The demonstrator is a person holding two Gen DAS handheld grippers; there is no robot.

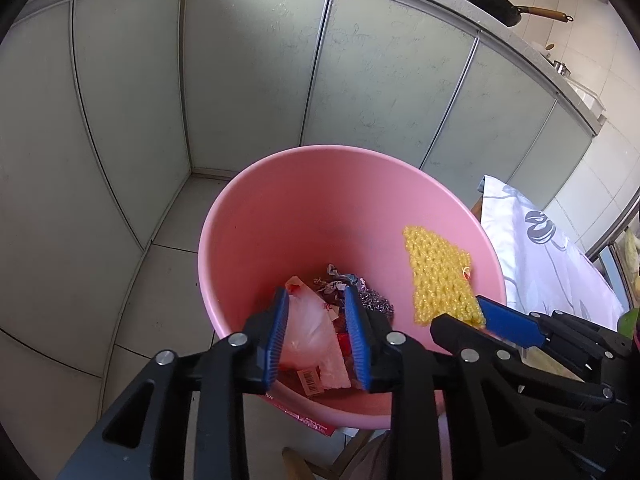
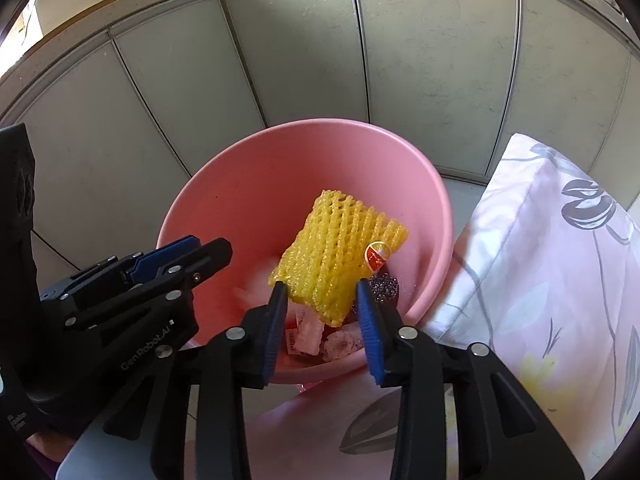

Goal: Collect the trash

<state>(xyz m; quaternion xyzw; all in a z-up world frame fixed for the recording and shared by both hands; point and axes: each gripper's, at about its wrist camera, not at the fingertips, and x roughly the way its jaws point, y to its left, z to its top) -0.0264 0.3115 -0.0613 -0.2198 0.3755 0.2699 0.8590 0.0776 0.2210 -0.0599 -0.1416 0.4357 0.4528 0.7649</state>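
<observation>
Left side first: the left gripper [image 1: 316,336] hangs over the pink bin [image 1: 256,216] with its blue pads spread wide, nothing between them. Straight below it there's a crumpled clear plastic bag [image 1: 308,328] plus a barcode tag, lying at the bottom of the bin.

Middle: more junk down there, some scrunched wrappers and a steel scourer [image 1: 376,302], wiry and shiny.

Moving right: the yellow foam net [image 2: 336,252], that stretchy mesh sleeve fruit comes in, with a little red sticker on it. It sits inside the bin's mouth, in front of the right gripper [image 2: 322,322]. That gripper's pads look spread too, and the net's lower edge is between the tips. I can't tell if it's touching them, but it doesn't look pinched.

So I'd say this is the drop-off step, with the net being let go into the bin. Next move is probably just pulling both grippers back and going after the next bit of trash.

Far right is a flowery cloth [image 2: 552,264], soft and wrinkled, right beside the smooth plastic bin.
</observation>
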